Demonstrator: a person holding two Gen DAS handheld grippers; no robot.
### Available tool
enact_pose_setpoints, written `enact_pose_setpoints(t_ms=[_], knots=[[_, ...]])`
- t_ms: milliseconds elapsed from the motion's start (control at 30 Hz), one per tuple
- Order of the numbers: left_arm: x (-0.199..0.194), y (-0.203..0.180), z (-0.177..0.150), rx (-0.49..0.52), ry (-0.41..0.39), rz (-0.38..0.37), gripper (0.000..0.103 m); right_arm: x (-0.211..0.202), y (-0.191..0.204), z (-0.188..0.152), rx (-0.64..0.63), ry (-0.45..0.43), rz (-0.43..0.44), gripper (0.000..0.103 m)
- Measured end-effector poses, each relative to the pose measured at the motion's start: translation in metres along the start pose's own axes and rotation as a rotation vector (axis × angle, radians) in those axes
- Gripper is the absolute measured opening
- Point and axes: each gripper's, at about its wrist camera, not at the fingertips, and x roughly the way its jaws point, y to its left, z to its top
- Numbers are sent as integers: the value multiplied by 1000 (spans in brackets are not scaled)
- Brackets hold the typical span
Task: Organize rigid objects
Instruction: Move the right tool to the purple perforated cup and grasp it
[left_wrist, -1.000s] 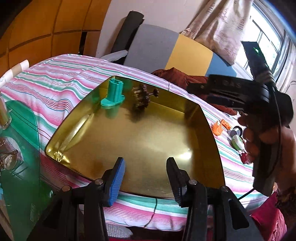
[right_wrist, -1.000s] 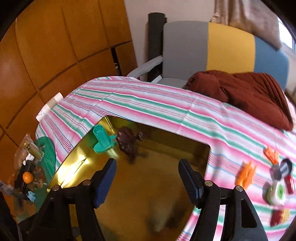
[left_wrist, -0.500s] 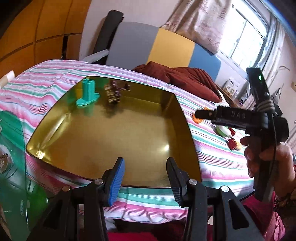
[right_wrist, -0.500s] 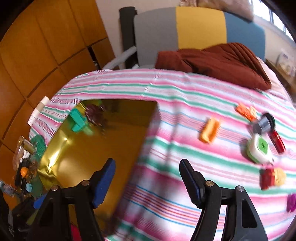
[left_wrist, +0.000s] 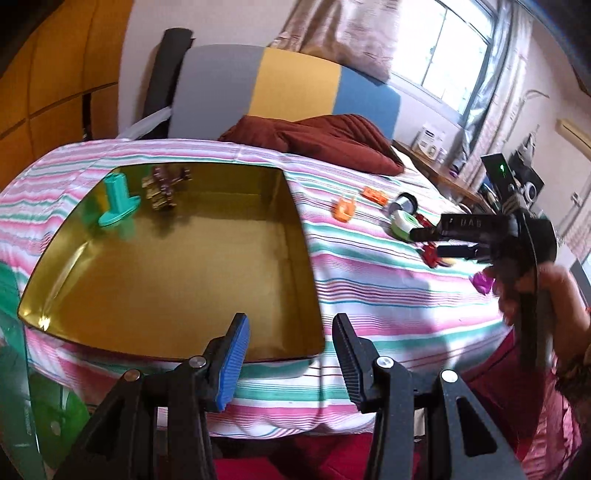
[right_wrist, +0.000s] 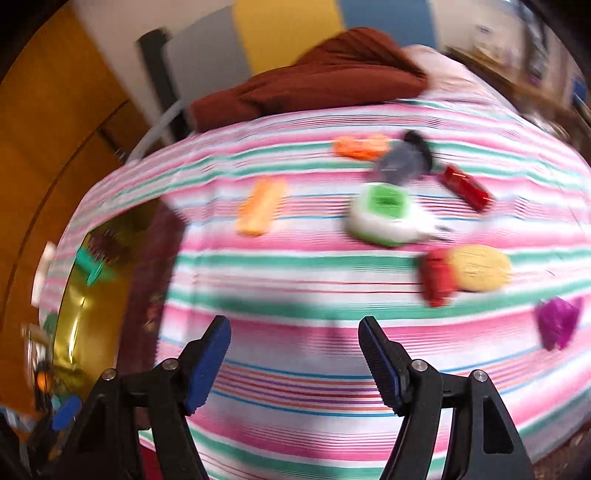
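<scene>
A gold tray lies on the striped cloth with a teal piece and a dark brown piece at its far left corner. Several small objects lie on the cloth to its right: two orange pieces, a grey and black cylinder, a white and green box, a red block, a red and yellow piece and a magenta piece. My left gripper is open and empty at the tray's near edge. My right gripper is open and empty above the cloth, short of the objects.
A dark red blanket lies at the far side of the bed before a grey, yellow and blue headboard. A green glass surface sits left of the bed. Wooden panels stand at the left.
My right gripper has swung right, away from the tray toward the loose objects; its view is blurred. My left gripper's view has also turned right.
</scene>
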Motion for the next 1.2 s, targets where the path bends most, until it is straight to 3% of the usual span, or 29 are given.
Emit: enact_pose_setpoints(t_ms=[267, 467, 600, 733, 867, 967, 1200], knots=[[2, -21, -1, 49, 8, -23, 47, -50, -132, 30, 333, -8, -286, 78], [5, -32, -2, 66, 21, -37, 47, -49, -201, 36, 414, 85, -382, 82], [2, -36, -2, 88, 13, -34, 47, -30, -218, 31, 461, 177, -337, 74], [2, -35, -2, 91, 14, -30, 47, -13, -221, 25, 448, 230, -337, 44], [3, -34, -2, 83, 18, -26, 47, -5, -219, 17, 476, 225, -252, 27], [3, -35, -2, 82, 19, -26, 47, -6, -211, 13, 486, 204, -188, 21], [4, -39, -3, 101, 22, -23, 47, -2, -174, 15, 447, 145, 13, 21]])
